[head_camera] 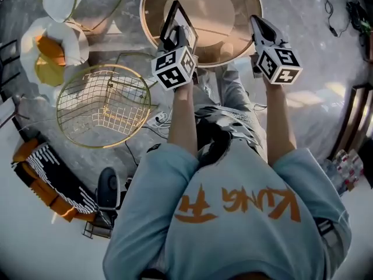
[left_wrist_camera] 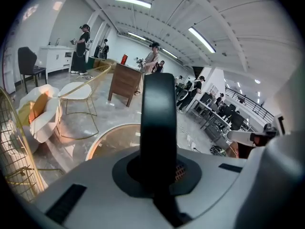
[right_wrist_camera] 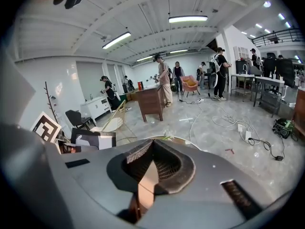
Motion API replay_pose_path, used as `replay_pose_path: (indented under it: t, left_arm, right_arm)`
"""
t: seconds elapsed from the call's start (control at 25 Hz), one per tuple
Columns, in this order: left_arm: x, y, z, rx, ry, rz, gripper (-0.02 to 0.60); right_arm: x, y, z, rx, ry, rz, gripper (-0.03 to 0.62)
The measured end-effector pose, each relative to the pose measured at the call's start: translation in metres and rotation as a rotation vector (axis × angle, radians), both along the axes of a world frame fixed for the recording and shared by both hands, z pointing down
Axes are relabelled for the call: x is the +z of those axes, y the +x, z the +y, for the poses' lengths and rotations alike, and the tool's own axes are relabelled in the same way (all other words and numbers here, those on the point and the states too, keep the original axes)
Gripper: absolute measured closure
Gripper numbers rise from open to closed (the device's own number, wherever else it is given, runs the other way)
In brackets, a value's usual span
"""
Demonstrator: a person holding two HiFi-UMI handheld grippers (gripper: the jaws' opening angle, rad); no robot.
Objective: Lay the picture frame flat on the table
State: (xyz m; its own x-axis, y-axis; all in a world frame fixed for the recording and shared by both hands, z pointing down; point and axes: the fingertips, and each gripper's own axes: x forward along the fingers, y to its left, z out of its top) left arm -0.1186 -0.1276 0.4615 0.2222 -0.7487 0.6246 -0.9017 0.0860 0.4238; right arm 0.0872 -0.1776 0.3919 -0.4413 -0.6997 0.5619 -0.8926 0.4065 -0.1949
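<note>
l tool [head_camera: 174, 32] clamped on picture frame [head_camera: 182, 17] over table [head_camera: 215, 7]; r tool [head_camera: 260, 25] closed, empty.

The right gripper [right_wrist_camera: 152, 149] had its jaws together at the tips, and nothing was between them. Just past it the rim of a round table [right_wrist_camera: 165, 138] was visible. Near, on the left, there was a dark frame [right_wrist_camera: 93, 140] with a white picture, and beside it a marker cube [right_wrist_camera: 46, 128]. Farther away, a person [right_wrist_camera: 164, 82] stood at a brown cabinet [right_wrist_camera: 151, 103]. Cables [right_wrist_camera: 233, 123] lay on the grey floor [right_wrist_camera: 209, 132] at the right. A pink armchair [right_wrist_camera: 189, 83] stood far back.
</note>
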Motion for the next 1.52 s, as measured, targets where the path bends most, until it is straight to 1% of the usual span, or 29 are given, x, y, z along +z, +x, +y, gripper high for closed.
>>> replay_pose_path:
  t: [0.16, 0.52, 0.72, 0.84, 1.24, 1.52]
  left_arm:
    - [0.01, 0.019, 0.0, 0.044, -0.017, 0.011, 0.555]
    - [0.052, 0.043, 0.001, 0.117, -0.078, 0.023, 0.555]
    - [0.069, 0.061, -0.02, 0.175, -0.065, -0.011, 0.555]
    - [0.082, 0.068, -0.028, 0.186, -0.062, 0.009, 0.555]
    - [0.131, 0.079, -0.041, 0.214, -0.1, 0.032, 0.555]
    - [0.157, 0.087, -0.054, 0.223, -0.079, 0.063, 0.555]
  right_arm:
    - [0.021, 0.017, 0.008, 0.031, -0.046, -0.006, 0.595]
    - [0.078, 0.019, 0.026, 0.022, -0.14, -0.016, 0.595]
    - [0.104, 0.03, 0.018, 0.015, -0.167, -0.01, 0.596]
    - [0.121, 0.032, 0.015, 0.009, -0.181, 0.0, 0.595]
    - [0.173, 0.03, 0.012, -0.031, -0.241, 0.034, 0.595]
    - [0.21, 0.026, 0.006, -0.052, -0.257, 0.052, 0.595]
